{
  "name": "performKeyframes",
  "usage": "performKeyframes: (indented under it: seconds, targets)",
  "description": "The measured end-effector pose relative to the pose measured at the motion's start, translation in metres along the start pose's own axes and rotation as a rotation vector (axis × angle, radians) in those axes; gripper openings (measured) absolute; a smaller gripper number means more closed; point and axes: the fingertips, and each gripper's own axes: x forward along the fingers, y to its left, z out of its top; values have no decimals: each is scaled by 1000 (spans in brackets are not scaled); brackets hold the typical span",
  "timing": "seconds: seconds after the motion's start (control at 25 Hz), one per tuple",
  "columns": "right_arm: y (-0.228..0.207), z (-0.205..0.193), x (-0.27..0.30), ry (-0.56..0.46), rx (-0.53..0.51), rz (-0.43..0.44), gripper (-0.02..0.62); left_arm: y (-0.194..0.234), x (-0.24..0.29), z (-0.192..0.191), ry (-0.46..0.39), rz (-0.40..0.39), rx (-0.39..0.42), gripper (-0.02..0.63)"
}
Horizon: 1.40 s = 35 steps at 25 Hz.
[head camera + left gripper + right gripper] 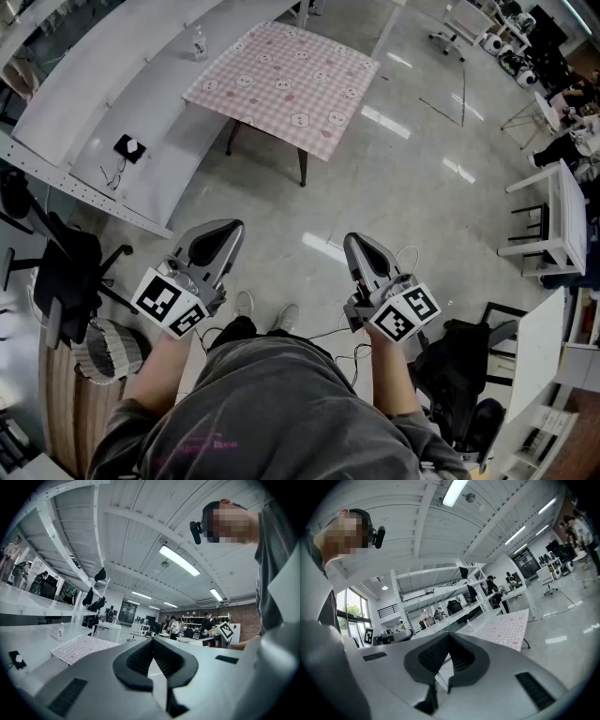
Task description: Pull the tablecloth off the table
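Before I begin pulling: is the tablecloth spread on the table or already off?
Spread. The pink checked tablecloth lies flat across the table, its edges hanging down.

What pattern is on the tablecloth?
The tablecloth is pink-and-white checked with small white motifs, clearest in the head view.

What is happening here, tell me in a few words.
A person stands some way back from a small table, with a gripper in each hand. The left gripper and the right gripper are both shut and empty, held out over the floor. The pink checked tablecloth lies flat across the table, and neither gripper is near it, so the pull has not begun.
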Motion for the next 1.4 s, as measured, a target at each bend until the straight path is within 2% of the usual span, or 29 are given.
performKeyframes:
  seconds: [0.6, 1.4]
  targets:
    - [-15, -4, -14, -18, 80, 39, 2, -19, 7, -15, 10, 28, 2, 0]
    - [-42, -15, -49, 6, 74, 66, 2, -53, 19, -38, 25, 64, 1, 0]
